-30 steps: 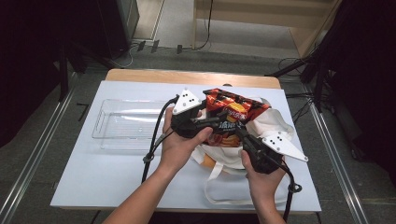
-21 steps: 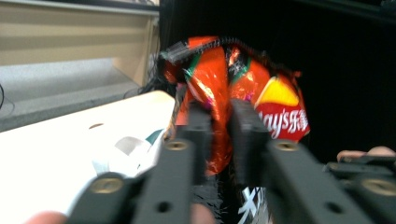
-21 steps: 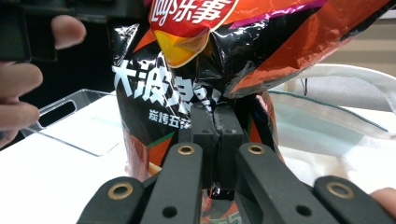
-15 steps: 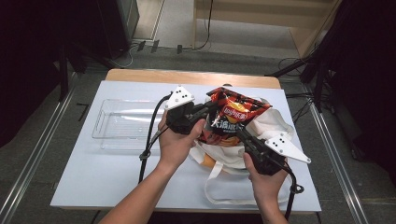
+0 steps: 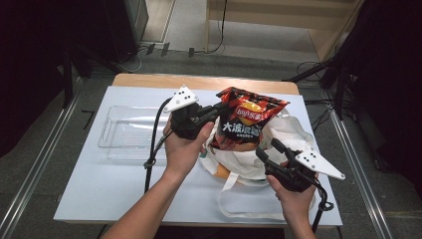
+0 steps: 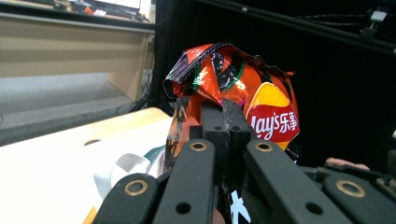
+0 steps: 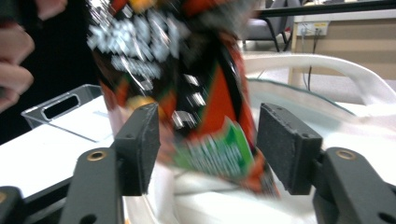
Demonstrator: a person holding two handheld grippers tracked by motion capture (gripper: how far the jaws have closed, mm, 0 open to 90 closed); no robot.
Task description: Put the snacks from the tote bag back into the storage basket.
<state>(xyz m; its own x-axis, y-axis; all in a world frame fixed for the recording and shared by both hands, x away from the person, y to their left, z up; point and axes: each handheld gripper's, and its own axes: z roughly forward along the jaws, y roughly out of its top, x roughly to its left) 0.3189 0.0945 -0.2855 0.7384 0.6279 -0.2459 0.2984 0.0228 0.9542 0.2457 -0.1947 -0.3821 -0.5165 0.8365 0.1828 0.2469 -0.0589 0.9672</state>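
Your left gripper point(image 6: 223, 122) pinches the chip bag point(image 5: 247, 123) tight up close. From above, your right gripper point(image 5: 269, 148) has just let go above the white bag point(image 5: 293, 134).

red-orange chip bag point(image 5: 247, 122), white tote bag point(image 5: 291, 135)

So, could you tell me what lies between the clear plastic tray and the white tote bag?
In the high view, the left gripper and the hand holding it lie between the clear tray and the white tote bag; its jaws are shut on the chip bag.
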